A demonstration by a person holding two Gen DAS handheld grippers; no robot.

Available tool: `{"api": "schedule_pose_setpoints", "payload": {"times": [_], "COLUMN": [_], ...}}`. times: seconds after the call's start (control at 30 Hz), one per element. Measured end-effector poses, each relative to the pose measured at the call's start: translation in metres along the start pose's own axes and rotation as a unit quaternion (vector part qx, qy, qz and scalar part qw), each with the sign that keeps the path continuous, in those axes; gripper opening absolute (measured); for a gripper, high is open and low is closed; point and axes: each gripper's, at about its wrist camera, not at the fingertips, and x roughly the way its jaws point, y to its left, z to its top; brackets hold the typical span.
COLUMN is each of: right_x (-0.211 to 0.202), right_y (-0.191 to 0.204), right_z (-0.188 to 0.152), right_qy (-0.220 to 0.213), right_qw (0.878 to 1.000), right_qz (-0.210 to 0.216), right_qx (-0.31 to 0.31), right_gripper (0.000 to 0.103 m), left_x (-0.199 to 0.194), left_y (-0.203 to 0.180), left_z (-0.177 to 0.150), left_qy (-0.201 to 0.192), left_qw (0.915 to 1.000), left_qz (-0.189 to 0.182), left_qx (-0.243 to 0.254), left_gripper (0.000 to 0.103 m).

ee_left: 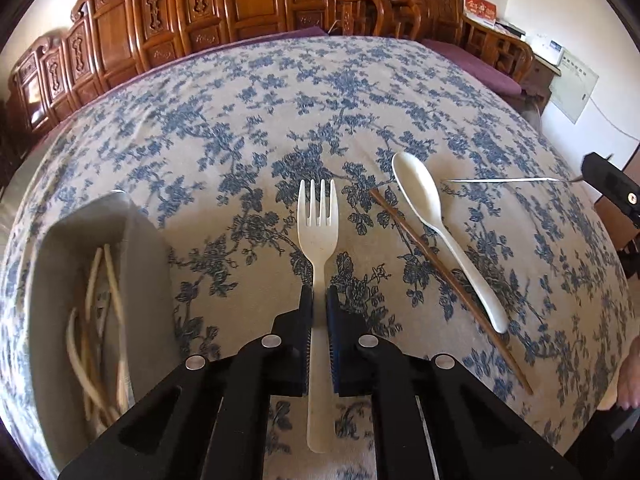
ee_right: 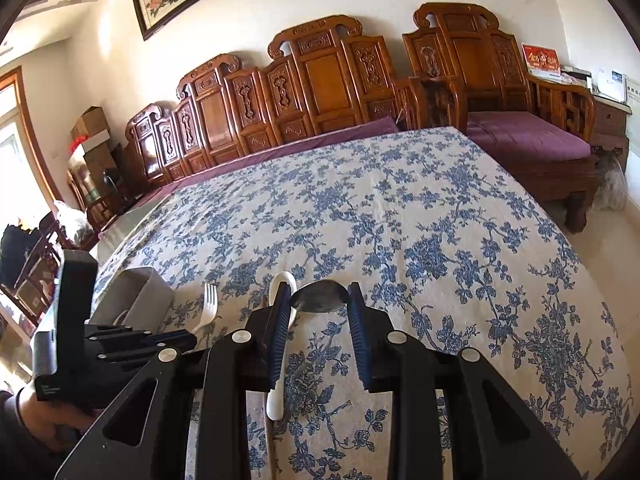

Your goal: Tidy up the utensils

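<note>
A white plastic fork (ee_left: 318, 232) lies on the floral tablecloth, tines pointing away, and my left gripper (ee_left: 319, 300) is shut on its handle. The right wrist view shows the same fork (ee_right: 208, 308) ahead of the left gripper (ee_right: 180, 338). To its right lie a white spoon (ee_left: 436, 220) and a brown chopstick (ee_left: 440, 276), crossing each other. My right gripper (ee_right: 318, 296) is shut on a metal spoon (ee_right: 320, 298), whose bowl sits between the tips. From the left wrist view that metal spoon (ee_left: 500, 179) shows edge-on above the cloth, reaching out from the right gripper (ee_left: 612, 188).
A grey container (ee_left: 132, 240) with several pale utensils inside stands left of the fork, also visible as the grey container (ee_right: 136, 292). Carved wooden benches (ee_right: 320, 80) with purple cushions run along the table's far side. A person's hand (ee_right: 40, 412) holds the left gripper.
</note>
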Motion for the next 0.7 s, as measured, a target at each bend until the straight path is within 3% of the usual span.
{"api": "schedule_pose_setpoints", "payload": {"times": [0.33,0.7], "right_x": [-0.018,-0.026], "right_y": [0.016,0.047], "right_z": [0.005,0.003], "right_qy": [-0.034,-0.041], "right_qw": [0.999,0.998], "right_qz": [0.013,0.033], "right_qx": [-0.013,-0.046], "right_gripper": [0.031,0.031], "left_x": [-0.051,-0.096], "left_y": [0.014,0.036], "left_z": [-0.008,-0.021], "left_qy": [-0.033,-0.057], "left_qw": [0.9994,0.9982], "left_qz": [0.002,0.007], "left_qx": [-0.008,-0.016], "left_gripper": [0.006,0.006]}}
